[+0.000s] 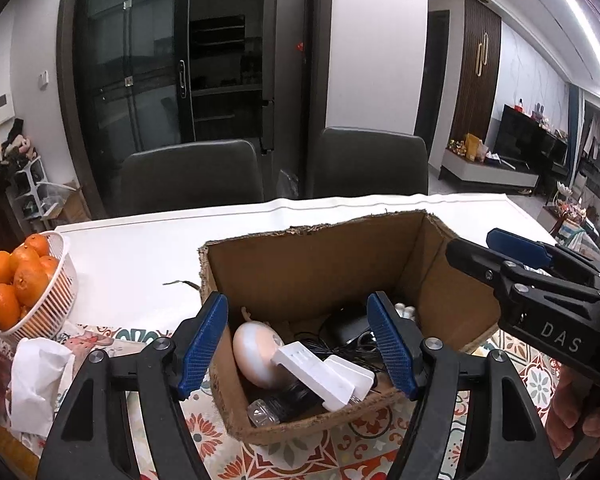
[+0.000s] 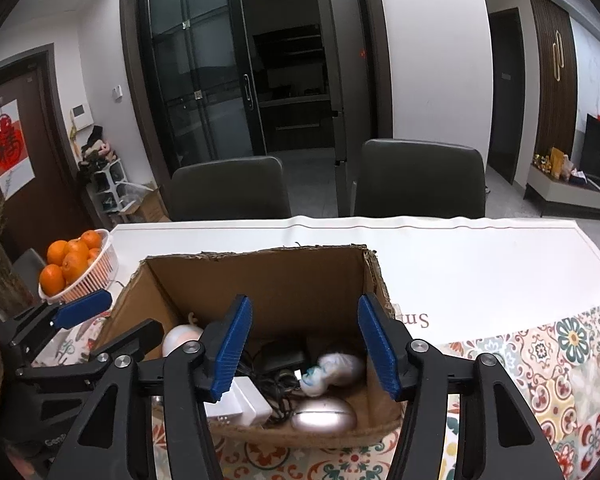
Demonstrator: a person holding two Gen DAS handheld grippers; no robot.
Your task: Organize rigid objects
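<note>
Counter [image 1: 140,248] under patterned cloth. Left hand-held gripper [image 1: 300,344] and right hand-held gripper [image 2: 300,344] both agape, empty, over cardboard box [image 1: 312,264] holding white charger [image 1: 320,376], cables, egg-shaped lamp [image 1: 252,356]. Beyond: orange basket [image 1: 56,292], two chairs.

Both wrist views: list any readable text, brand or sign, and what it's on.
"DAS": white letters on the black body of the right gripper, seen in the left wrist view.
"Sm", cut off by the cardboard box: printed upside down on the white table cover.
Red poster on the door: one large Chinese character, too blurred to read.
Nothing else legible.
</note>
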